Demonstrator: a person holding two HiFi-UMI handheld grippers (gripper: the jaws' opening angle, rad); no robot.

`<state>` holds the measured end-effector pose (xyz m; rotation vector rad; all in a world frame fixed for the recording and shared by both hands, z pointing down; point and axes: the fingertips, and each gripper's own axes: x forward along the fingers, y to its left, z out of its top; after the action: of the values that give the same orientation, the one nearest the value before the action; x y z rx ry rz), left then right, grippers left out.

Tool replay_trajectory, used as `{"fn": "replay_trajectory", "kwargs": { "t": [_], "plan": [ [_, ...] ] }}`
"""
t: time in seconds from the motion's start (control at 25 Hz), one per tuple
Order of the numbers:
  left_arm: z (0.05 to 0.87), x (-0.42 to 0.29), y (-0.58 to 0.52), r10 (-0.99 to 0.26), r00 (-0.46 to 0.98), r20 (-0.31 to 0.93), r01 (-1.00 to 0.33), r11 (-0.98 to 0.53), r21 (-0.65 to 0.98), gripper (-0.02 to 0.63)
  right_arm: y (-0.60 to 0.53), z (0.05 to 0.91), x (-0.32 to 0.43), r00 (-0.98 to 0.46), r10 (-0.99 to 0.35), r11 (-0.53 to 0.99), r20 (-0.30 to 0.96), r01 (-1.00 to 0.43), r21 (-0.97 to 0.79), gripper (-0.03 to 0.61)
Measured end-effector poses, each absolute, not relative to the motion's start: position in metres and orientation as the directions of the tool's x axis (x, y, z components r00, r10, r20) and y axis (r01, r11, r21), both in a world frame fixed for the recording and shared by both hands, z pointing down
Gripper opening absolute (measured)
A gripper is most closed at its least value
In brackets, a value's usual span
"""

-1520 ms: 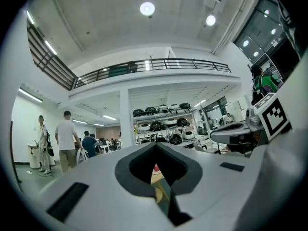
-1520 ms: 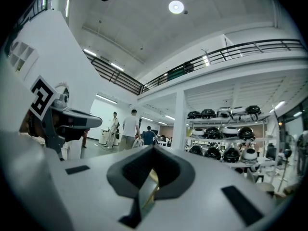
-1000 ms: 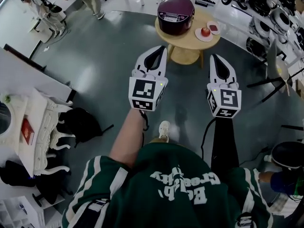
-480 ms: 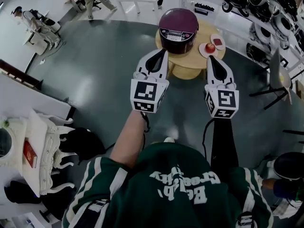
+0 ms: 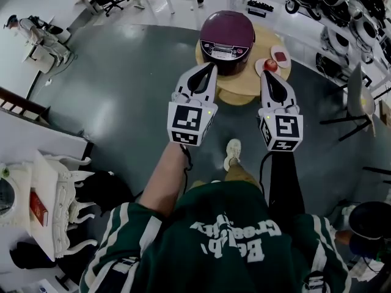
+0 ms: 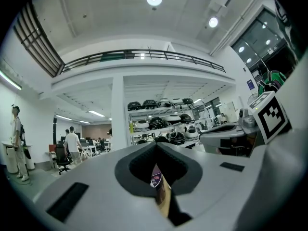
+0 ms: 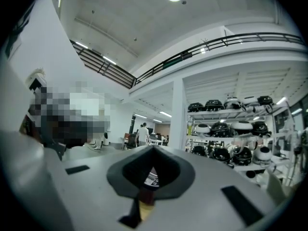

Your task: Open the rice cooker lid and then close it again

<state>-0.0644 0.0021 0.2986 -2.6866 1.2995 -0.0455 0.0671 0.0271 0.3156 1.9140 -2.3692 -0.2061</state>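
Round table [image 5: 245, 88] now nearer. Rice cooker [image 5: 227, 36] at its middle, lid unopened. Left gripper [image 5: 210, 66] and right gripper [image 5: 266, 74] closed, empty.

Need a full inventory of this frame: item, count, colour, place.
rice cooker: 1, purple, lid down, on the round table
round table: 1, light wood, ahead of both grippers
small plates: 2, pale, on the table right of the cooker
apple: 1, red, on the nearer plate
shelved cookers: many, black and white, racks at upper right
black bag: 1, on the floor at left
red book: 1, on white furniture at far left
green shirt: 1, white lettering, bottom centre
left gripper: 1, white, jaws shut, empty
right gripper: 1, white, jaws shut, empty
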Motion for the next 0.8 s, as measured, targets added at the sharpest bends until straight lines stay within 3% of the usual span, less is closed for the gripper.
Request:
{"fn": "replay_trajectory", "kwargs": {
  "t": [0.8],
  "plan": [
    [0.345, -0.011, -0.205, -0.843, 0.536, 0.042, -0.831, -0.536, -0.146, -0.003, -0.197, 0.355, 0.097, -0.384, -0.921, 0.388, 0.058, -0.908, 0.155, 0.005]
  ]
}}
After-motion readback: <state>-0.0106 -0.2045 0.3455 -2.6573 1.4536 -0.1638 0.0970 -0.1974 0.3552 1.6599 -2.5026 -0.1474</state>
